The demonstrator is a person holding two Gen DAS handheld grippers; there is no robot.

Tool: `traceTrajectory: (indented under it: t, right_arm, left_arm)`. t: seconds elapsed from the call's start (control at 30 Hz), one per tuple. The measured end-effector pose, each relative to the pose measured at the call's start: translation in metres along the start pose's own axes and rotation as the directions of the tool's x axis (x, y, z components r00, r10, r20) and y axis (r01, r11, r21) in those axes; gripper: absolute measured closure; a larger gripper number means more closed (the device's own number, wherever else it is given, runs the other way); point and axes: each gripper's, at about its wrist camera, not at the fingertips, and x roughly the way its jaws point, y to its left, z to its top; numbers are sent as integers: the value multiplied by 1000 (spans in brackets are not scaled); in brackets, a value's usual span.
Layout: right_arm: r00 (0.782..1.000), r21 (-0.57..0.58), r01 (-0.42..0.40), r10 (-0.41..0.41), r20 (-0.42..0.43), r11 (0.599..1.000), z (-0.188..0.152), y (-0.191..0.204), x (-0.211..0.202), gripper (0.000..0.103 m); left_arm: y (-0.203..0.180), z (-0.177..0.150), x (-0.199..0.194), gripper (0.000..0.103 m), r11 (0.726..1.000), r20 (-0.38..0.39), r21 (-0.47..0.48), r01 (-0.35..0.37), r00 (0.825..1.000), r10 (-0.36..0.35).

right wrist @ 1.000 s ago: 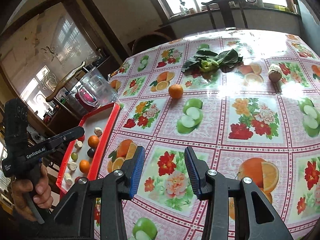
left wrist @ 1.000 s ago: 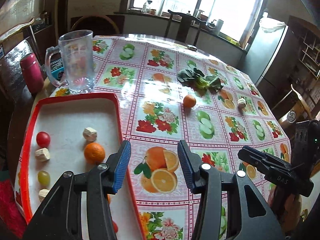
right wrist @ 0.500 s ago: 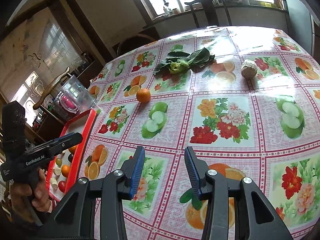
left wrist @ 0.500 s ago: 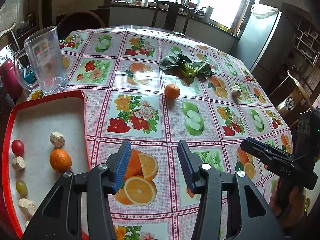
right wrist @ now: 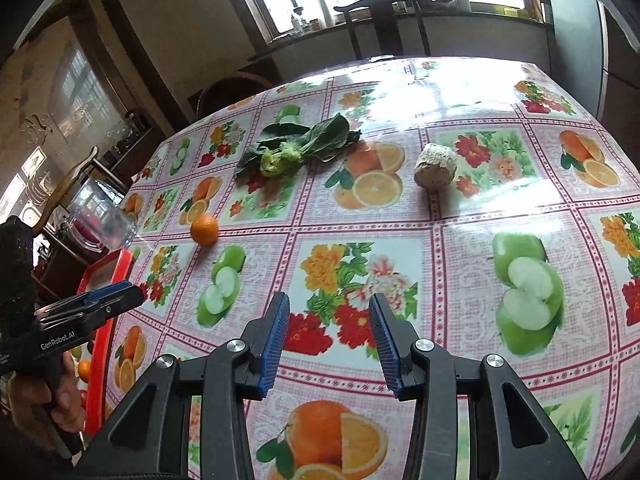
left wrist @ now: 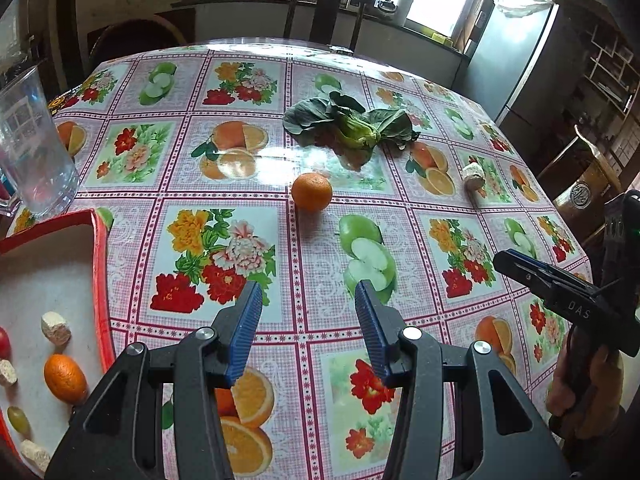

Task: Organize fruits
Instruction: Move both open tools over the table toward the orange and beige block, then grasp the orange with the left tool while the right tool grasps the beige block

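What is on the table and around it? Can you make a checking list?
Surface: table under a fruit-and-flower cloth.
Job's things: loose orange on the cloth; red tray at the left edge with another orange, a grape, a red fruit and pale chunks.
Clutter: greens, pale lump, glass mug.
Grippers: left tongs and right tongs open, empty, above the cloth.
Cables: nothing seen.
Surroundings: chair, window, fridge.
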Motion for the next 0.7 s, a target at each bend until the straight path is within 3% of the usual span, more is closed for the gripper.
traceTrajectory:
  t: [0.17,0.33,0.7]
  right_arm:
    - [999,17,47,-47,1,999,22,-21,15,59]
    - [995,23,97,-97,6,995,44,-35,31,50]
    - [983,28,180,-181,17,983,71,-53,68,50]
  left_arm:
    - [3,17,25,54,1000,-17,-11,-9,1000,9]
    - [1,33,49,54,1000,-24,-2,-14,1000,14]
    - [-7,55,88,53,999,-40,31,-37,998,38]
